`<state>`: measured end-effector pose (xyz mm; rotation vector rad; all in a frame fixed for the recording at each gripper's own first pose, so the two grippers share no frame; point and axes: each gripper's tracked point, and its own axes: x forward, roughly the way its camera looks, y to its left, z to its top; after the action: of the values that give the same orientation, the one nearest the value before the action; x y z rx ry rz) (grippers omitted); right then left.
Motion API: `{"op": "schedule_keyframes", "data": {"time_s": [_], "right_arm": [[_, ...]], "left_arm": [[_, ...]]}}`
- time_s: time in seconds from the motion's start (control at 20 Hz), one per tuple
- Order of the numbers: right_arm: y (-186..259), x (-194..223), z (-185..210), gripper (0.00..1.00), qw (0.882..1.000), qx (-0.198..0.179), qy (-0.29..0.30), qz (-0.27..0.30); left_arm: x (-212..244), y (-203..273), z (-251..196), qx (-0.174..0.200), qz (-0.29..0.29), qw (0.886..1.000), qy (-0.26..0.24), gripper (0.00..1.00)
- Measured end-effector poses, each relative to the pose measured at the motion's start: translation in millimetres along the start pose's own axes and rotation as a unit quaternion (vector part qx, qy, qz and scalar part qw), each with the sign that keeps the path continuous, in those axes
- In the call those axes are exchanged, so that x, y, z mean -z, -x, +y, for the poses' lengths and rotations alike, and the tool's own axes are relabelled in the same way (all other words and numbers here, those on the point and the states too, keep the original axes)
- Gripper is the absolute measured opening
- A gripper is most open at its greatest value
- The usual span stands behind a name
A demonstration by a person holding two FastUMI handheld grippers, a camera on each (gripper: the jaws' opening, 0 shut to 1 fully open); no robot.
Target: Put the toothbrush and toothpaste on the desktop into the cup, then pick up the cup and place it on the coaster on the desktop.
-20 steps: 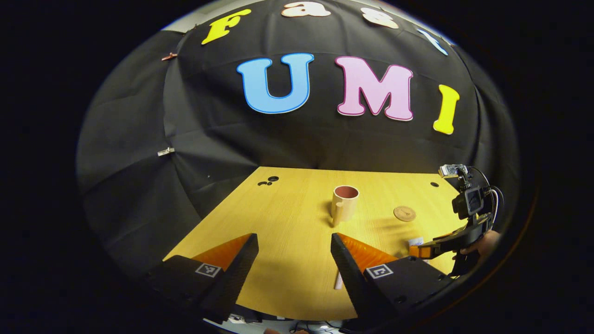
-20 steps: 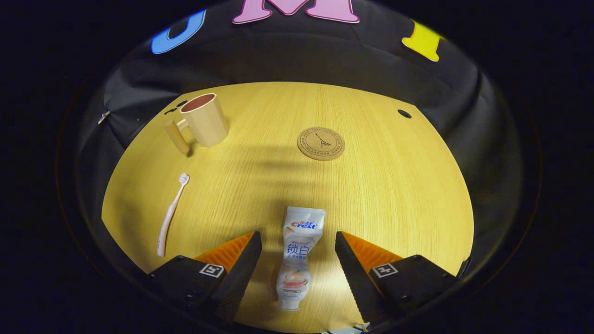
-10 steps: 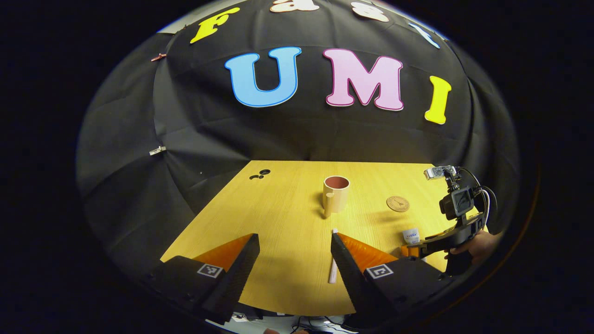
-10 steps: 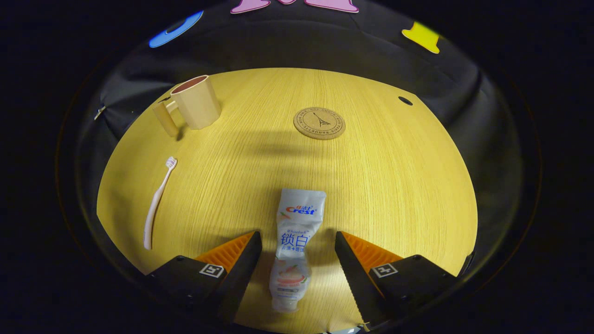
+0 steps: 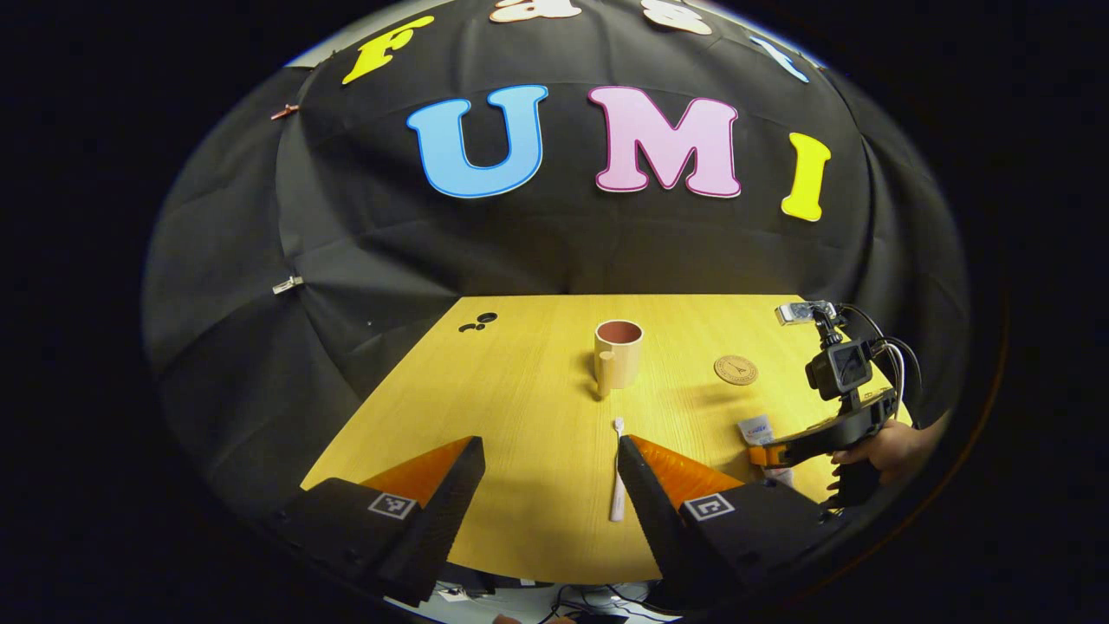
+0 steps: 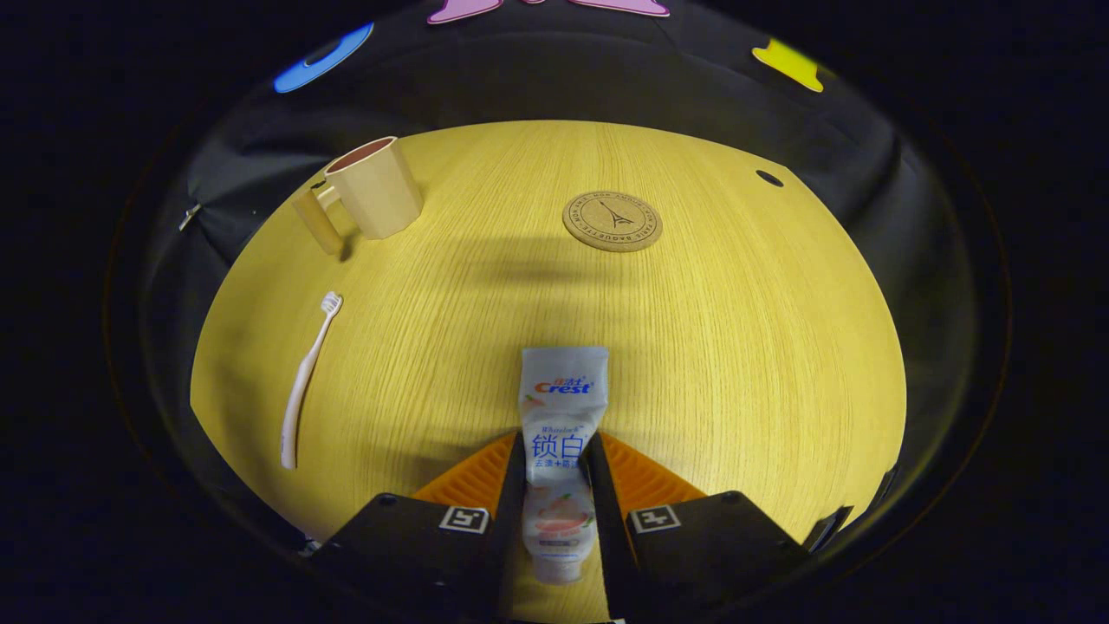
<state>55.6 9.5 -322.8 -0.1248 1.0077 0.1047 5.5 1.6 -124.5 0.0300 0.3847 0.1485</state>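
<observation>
Right gripper [image 6: 554,472]: both fingers pressed on the toothpaste [image 6: 561,407], flat on the desktop [image 6: 736,347], long axis along the fingers. Left gripper [image 5: 550,485]: held wide open, empty; toothbrush [image 5: 617,472] just beside its right finger. Cup [image 6: 368,189] is seen far left, coaster [image 6: 612,221] ahead.

I'm working in a staged recording booth, not a real bathroom or home. A black cloth wall [image 5: 554,251] hangs in folds behind the desk from nine through three o'clock, pinned with a metal clip [image 5: 287,283] at nine. The wooden desktop [image 6: 736,347] has cable holes [image 5: 478,323] at its far left corner, and loose cables [image 5: 598,602] trail under its near edge at six o'clock. A camera rig [image 5: 839,368] with wires stands at three o'clock.
</observation>
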Motion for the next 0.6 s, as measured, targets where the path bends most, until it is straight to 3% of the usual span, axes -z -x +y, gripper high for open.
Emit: {"op": "schedule_keyframes", "data": {"time_s": [0.2,0.25,0.4,0.6], "right_arm": [[0,3,2,0.42,0.999,-0.021,0.040,0.025],[0,3,3,0.46,0.998,-0.025,0.045,0.027],[0,2,2,0.35,0.998,-0.033,0.049,0.029],[5,2,-5,0.31,0.997,-0.052,0.035,0.039]], "left_arm": [[3,-2,-4,-0.001,0.003,1.000,0.004,0.96],[6,-4,-5,-0.001,0.006,1.000,0.004,0.96],[9,-12,-8,-0.005,0.011,1.000,0.010,0.96],[19,-31,-15,0.001,0.028,0.999,0.033,0.96]]}}
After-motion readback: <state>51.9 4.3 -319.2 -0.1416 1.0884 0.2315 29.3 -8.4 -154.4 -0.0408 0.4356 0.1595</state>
